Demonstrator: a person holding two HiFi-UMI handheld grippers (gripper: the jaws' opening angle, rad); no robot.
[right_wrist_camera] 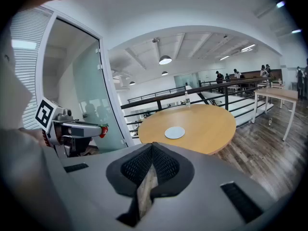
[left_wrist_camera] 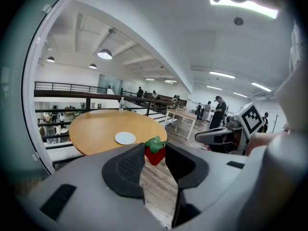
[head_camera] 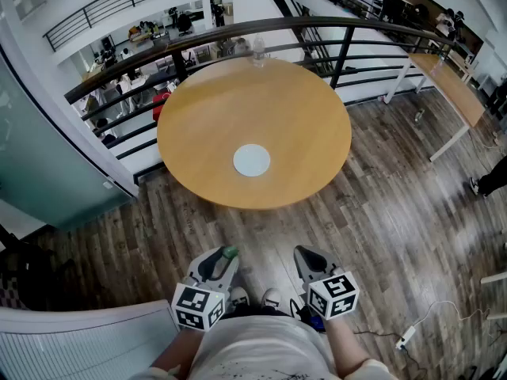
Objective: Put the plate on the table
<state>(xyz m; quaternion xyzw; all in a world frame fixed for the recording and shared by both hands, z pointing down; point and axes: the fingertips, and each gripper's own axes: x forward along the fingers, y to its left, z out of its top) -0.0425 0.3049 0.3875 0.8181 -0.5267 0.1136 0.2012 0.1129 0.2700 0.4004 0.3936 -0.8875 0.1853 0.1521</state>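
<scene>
A small white plate (head_camera: 252,161) lies flat near the middle of the round wooden table (head_camera: 198,109), well ahead of both grippers. My left gripper (head_camera: 224,253) is held low over the floor. It is shut on a toy strawberry (left_wrist_camera: 155,150), red with a green top, pinched at the jaw tips. My right gripper (head_camera: 307,253) hangs beside it, shut with nothing in it. From the left gripper view the plate (left_wrist_camera: 125,138) shows beyond the strawberry. The right gripper view has the plate (right_wrist_camera: 174,132) past its closed tips, with the strawberry (right_wrist_camera: 103,130) at the left.
A clear bottle (head_camera: 258,50) stands at the table's far edge by the black railing (head_camera: 238,34). There is a glass wall (head_camera: 40,149) to the left and a long desk (head_camera: 447,85) at the right. A power strip (head_camera: 405,337) lies on the wood floor. People stand far off.
</scene>
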